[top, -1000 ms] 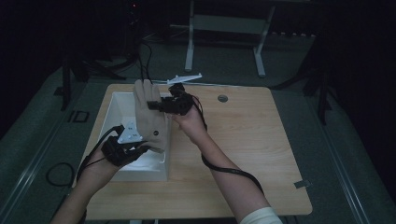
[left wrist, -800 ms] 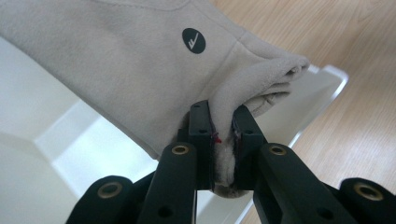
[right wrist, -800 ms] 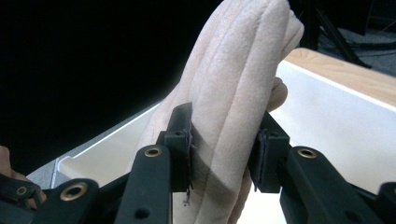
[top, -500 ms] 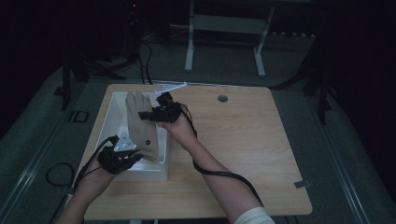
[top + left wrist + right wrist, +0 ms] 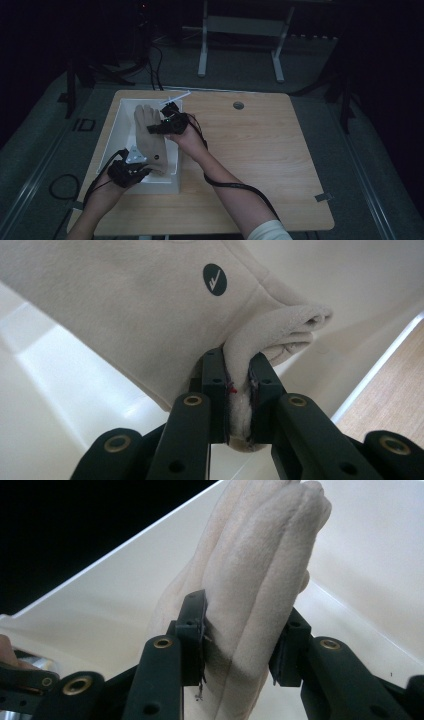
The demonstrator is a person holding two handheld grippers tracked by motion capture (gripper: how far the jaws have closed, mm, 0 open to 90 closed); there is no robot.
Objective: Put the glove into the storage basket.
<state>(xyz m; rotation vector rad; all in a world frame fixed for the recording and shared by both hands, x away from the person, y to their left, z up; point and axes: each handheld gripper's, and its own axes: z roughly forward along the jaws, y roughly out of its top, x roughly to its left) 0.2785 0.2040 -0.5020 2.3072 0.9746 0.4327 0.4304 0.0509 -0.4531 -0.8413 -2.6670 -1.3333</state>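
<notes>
While gripped at both ends, beige glove (image 5: 150, 142) (logo-dotted) over white bin (image 5: 120, 131).

Bare tabletop (image 5: 260, 150) right of bin (image 5: 117, 131)

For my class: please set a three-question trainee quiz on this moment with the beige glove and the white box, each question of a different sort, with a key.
1. True or false: the left gripper is shut on the cuff end of the beige glove.
2. Where do the glove's finger ends sit? A) over the white box B) on the bare wooden table C) on the floor
3. Fill in: the right gripper has its fingers on either side of the glove's ______ end.

Key: 1 true; 2 A; 3 finger.
</notes>
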